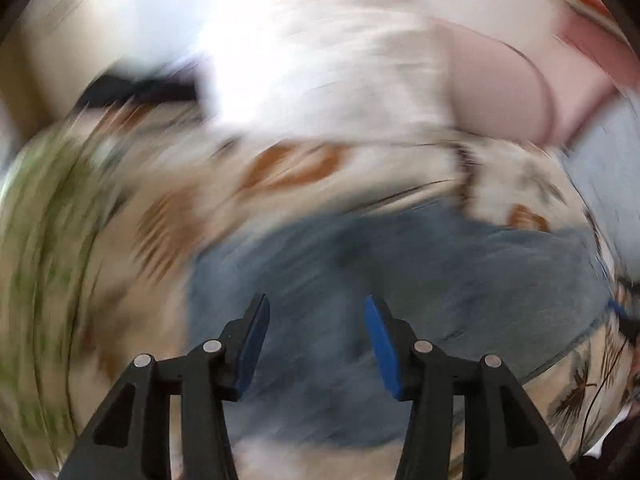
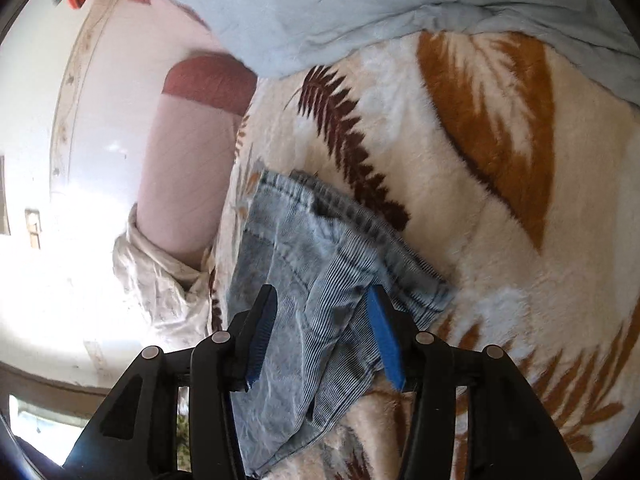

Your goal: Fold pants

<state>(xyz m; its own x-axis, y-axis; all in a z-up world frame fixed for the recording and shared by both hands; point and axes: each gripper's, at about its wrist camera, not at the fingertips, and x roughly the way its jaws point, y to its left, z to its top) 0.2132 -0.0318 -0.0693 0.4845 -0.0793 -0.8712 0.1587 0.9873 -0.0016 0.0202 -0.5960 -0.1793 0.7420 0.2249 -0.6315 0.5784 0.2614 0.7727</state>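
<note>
on plush leaf-print blanket (image 2: 500,240), crumpled acid-wash denim pants (image 2: 320,264)

Leaf-print blanket (image 2: 500,184), pink bolster (image 2: 188,168), pale-blue quilt (image 2: 320,8).

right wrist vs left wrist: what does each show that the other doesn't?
Right wrist only: sharp detail of the jeans, with seams and a hem, a maroon fern print on the blanket, and a bright white wall.
Left wrist only: heavy motion blur and a green-patterned fabric at the left edge.
Both: denim between the open fingers of each gripper (left gripper, right gripper), the cream-and-orange blanket, a pink bolster and a pale blue cover.
</note>
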